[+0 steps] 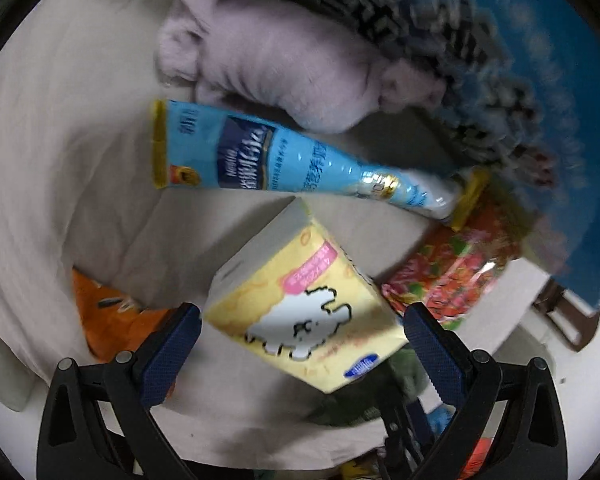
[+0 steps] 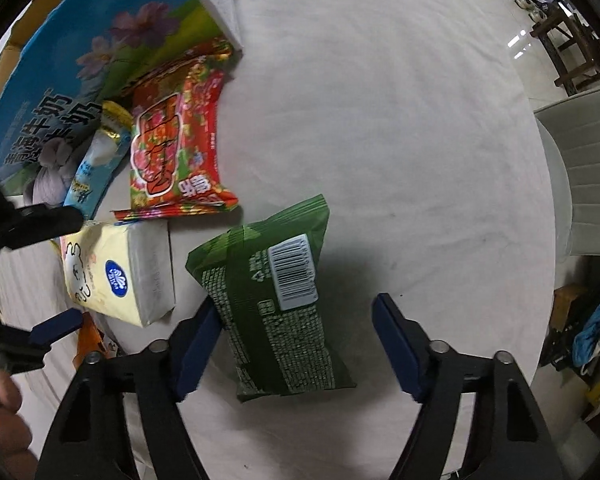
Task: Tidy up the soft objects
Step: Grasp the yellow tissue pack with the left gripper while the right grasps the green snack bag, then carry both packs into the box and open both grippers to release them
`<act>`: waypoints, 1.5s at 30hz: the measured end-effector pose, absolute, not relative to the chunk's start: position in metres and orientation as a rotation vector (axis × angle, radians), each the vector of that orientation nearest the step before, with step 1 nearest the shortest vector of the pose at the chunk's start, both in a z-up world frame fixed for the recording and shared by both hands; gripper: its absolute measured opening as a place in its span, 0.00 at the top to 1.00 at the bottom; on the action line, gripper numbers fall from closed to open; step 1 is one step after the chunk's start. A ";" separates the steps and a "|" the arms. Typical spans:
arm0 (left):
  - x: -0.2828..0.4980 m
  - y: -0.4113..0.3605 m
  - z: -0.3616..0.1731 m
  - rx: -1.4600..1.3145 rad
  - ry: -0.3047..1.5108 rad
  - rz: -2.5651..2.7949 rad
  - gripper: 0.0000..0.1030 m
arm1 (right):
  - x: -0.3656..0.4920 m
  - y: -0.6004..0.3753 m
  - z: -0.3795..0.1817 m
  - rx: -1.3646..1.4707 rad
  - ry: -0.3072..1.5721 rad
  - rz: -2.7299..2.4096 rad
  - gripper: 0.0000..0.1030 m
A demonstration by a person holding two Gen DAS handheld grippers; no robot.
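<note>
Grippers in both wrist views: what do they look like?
Both the left gripper and the right gripper have black plastic frames with triangular cutouts and round silver pins at the joints. Their fingers carry dark blue textured pads. No cables or sleeves are visible.

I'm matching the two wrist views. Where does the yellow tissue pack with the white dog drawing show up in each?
Left wrist: the yellow tissue pack sits low centre, between the open fingers of the left gripper.
Right wrist: the same pack lies at the left, beside the green snack bag.
Shared landmark: the red floral snack bag, next to the pack in both.
</note>
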State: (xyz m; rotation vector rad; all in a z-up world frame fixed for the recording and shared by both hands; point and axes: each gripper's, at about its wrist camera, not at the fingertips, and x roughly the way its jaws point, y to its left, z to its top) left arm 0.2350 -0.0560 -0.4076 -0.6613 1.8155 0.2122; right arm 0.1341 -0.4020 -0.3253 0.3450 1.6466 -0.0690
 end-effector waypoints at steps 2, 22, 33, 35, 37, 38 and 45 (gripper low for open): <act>0.229 -0.063 -0.412 -0.641 1.820 0.181 0.01 | 0.136 -0.407 -0.330 0.360 1.661 -0.050 0.31; 0.174 -0.127 -0.380 -0.111 1.726 0.012 0.42 | 0.115 -0.367 -0.387 0.249 1.773 0.000 0.60; 0.124 -0.161 -0.398 -0.011 1.709 0.012 0.41 | 0.086 -0.358 -0.406 0.132 1.783 -0.028 0.58; 0.123 -0.162 -0.414 0.007 1.693 0.005 0.42 | 0.083 -0.352 -0.410 0.102 1.781 -0.022 0.58; 0.132 -0.156 -0.409 0.017 1.681 0.007 0.42 | 0.076 -0.349 -0.414 0.097 1.780 -0.025 0.58; 0.131 -0.159 -0.406 0.021 1.672 0.009 0.42 | 0.073 -0.347 -0.416 0.094 1.776 -0.025 0.58; 0.094 -0.173 -0.344 0.040 1.602 0.001 0.42 | 0.063 -0.347 -0.411 0.121 1.756 -0.009 0.62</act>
